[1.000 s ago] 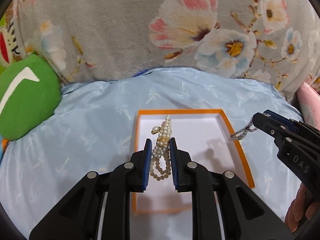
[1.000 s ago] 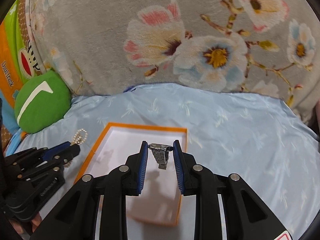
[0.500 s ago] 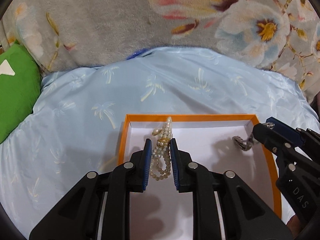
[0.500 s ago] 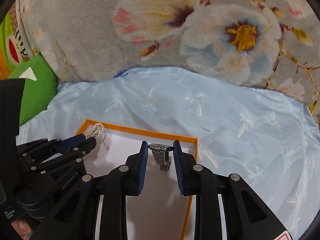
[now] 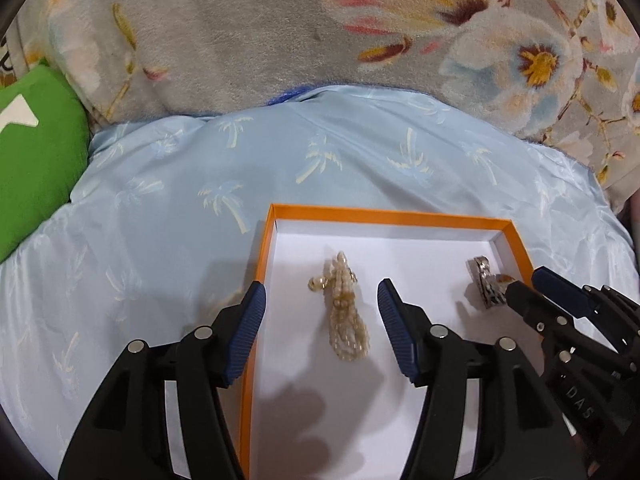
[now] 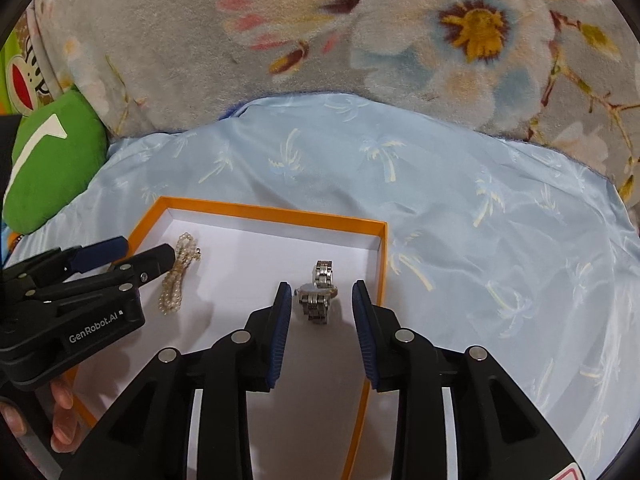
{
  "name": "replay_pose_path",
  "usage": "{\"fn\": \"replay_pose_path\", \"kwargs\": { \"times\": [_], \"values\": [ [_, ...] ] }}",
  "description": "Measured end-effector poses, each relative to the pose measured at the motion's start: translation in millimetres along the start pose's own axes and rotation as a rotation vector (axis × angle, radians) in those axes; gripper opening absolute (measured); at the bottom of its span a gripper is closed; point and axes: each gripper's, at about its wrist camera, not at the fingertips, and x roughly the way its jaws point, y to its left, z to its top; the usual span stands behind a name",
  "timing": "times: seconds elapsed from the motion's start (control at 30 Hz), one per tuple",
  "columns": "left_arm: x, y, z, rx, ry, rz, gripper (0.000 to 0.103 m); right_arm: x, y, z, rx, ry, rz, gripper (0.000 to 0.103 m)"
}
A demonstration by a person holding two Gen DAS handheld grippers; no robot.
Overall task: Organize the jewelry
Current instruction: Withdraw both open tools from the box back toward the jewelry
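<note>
An orange box with a white floor [image 5: 400, 216] [image 6: 272, 214] lies on the light blue sheet. A pearl bracelet [image 5: 347, 312] [image 6: 176, 276] lies on the box floor at its left side. My left gripper [image 5: 322, 322] is open, its jaws wide on either side of the bracelet, not touching it. A silver metal watch [image 6: 319, 295] [image 5: 486, 286] lies on the box floor at its right side. My right gripper [image 6: 322, 320] is open, its pads apart on either side of the watch.
A grey floral blanket [image 5: 280, 32] [image 6: 360, 40] rises behind the sheet. A green plush cushion [image 5: 32, 160] [image 6: 52, 160] sits at the far left. The light blue sheet [image 6: 500, 240] spreads to the right of the box.
Both grippers came down into the box and opened. The pearl bracelet and the watch, held before, now lie loose on the box floor.
</note>
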Motion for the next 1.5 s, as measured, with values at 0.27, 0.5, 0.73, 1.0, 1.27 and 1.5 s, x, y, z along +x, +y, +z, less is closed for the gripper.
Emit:
{"fn": "replay_pose_path", "kwargs": {
  "times": [0.27, 0.5, 0.73, 1.0, 1.27, 1.5],
  "values": [
    [-47.3, 6.5, -37.2, 0.035, -0.023, -0.021, 0.056, -54.9, -18.7, -35.0, 0.048, -0.02, 0.02, 0.034],
    [-52.7, 10.0, -71.2, 0.037, 0.031, 0.011, 0.056, -58.5, -9.3, -64.0, 0.046, 0.027, 0.006, 0.034],
    [-57.5, 12.5, -90.0, 0.027, 0.052, 0.017, 0.057, -51.9, 0.4, -84.9, 0.04, 0.071, -0.015, 0.034],
    [-75.0, 13.2, -109.2, 0.041, 0.052, -0.006, 0.058, -70.2, -0.8, -105.8, 0.08, 0.083, 0.025, 0.034],
    [-102.5, 15.5, -123.8, 0.021, 0.025, -0.041, 0.056, -111.3, -5.4, -122.6, 0.126, 0.044, 0.03, 0.034],
    [-148.0, 22.0, -153.0, -0.001, -0.003, -0.032, 0.064, -165.0, -16.3, -168.7, 0.205, 0.037, 0.034, 0.034]
  ]
}}
